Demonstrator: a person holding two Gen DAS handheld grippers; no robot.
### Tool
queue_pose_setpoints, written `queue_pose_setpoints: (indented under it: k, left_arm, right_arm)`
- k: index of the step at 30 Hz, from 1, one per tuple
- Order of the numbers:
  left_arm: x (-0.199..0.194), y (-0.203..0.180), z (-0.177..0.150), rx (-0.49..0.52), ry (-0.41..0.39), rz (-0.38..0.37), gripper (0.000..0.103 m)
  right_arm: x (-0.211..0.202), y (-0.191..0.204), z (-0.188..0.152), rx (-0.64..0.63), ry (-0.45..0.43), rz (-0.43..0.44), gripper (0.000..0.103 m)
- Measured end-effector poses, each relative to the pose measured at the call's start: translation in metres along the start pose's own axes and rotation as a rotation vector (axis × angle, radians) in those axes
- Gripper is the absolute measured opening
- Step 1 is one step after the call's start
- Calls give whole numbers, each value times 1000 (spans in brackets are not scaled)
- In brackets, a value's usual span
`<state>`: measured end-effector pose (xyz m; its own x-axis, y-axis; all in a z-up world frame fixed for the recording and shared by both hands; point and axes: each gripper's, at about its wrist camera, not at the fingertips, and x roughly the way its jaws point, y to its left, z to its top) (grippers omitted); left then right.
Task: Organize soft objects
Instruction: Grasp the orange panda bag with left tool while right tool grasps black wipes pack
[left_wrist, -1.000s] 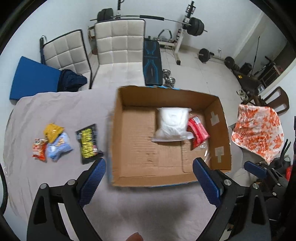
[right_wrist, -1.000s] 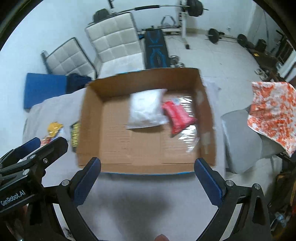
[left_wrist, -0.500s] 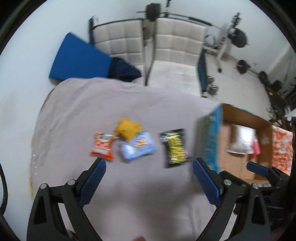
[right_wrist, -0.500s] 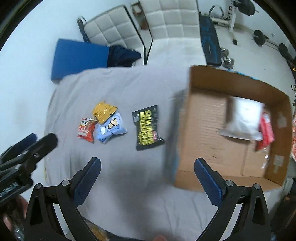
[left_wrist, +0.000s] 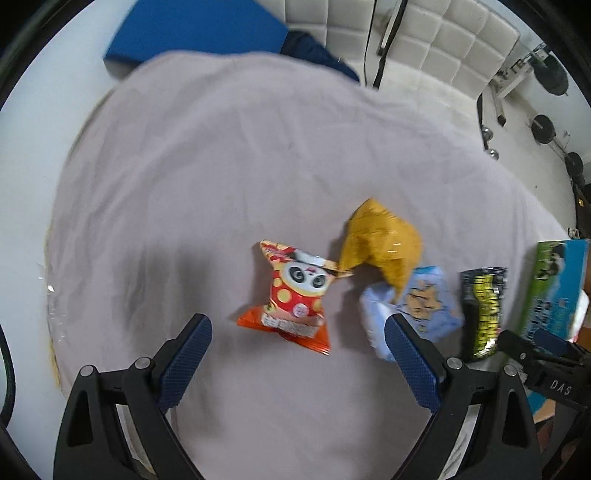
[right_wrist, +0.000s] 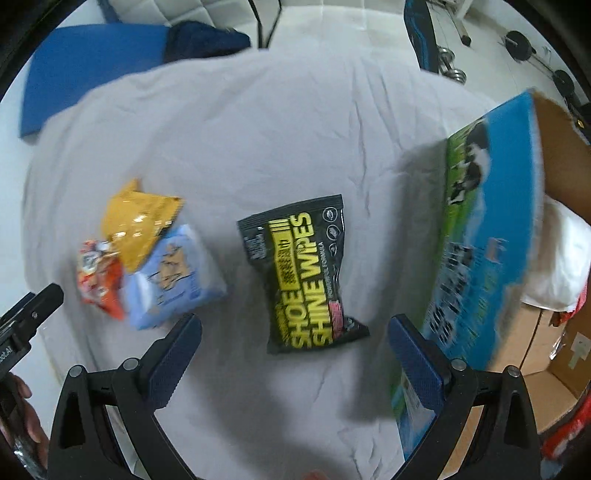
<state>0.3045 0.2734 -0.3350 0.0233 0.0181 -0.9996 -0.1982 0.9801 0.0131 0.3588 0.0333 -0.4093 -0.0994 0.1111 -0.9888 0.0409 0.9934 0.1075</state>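
The black wipes pouch (right_wrist: 304, 275) carries large yellow lettering reading "SHOE SHINE WIPES"; its smaller print is too blurred to read. In the left wrist view, the black body of the other gripper at the lower right (left_wrist: 554, 376) bears the white letters "DAS". The printing on the snack packets and on the box's side cannot be made out.

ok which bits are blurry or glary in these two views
Left wrist view: the wipes pack and box at the right edge smear with motion, the yellow bag shows small glare, the panda bag reads fairly sharp. Right wrist view: the box wall is streaked, the wipes text stays legible; fisheye bends both.
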Motion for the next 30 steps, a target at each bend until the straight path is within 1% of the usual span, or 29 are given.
queue_pose_setpoints:
  k: [2, 4, 6, 9, 13, 17, 19, 20, 21, 22, 23, 26, 28, 30]
  left_arm:
    - [16, 5, 3, 3, 27, 4, 96]
    - [32, 6, 3, 18, 60, 6, 96]
    - [47, 7, 3, 23, 91, 4, 96]
    - [64, 8, 2, 27, 117, 6, 96]
    - [83, 10, 1, 31, 144, 6, 96]
    - [94, 18, 0, 8, 153, -17, 96]
    - [99, 21, -1, 2, 152, -18, 95]
    - [100, 21, -2, 2, 151, -20, 93]
    - [103, 22, -3, 3, 151, -21, 87]
    - [105, 21, -3, 4, 154, -19, 77]
    - [107, 22, -4, 3, 158, -24, 72]
    - [110, 24, -7, 12, 138, -23, 64]
    - [107, 20, -9, 23, 122, -22, 52]
    - [104, 17, -12, 30, 113, -20, 45]
  right_arm:
    - [14, 2, 6, 5, 18, -17, 103]
    - [22, 8, 10, -7, 18, -58, 103]
    - [31, 16, 13, -31, 35, -47, 103]
    - [47, 19, 20, -31, 67, -75, 103]
    - [71, 13, 30, -5, 112, -103, 101]
    - [92, 13, 35, 12, 152, -102, 89]
    - [100, 16, 36, 8, 168, -107, 87]
    - [104, 17, 36, 6, 174, -113, 87]
    - [105, 19, 36, -2, 162, -124, 86]
    - [106, 20, 35, -9, 160, -132, 86]
    - [107, 22, 35, -9, 156, -132, 86]
    - [109, 26, 34, -7, 152, -132, 81]
    - [109, 33, 30, -17, 146, -136, 76]
    - [105, 36, 24, -24, 145, -139, 72]
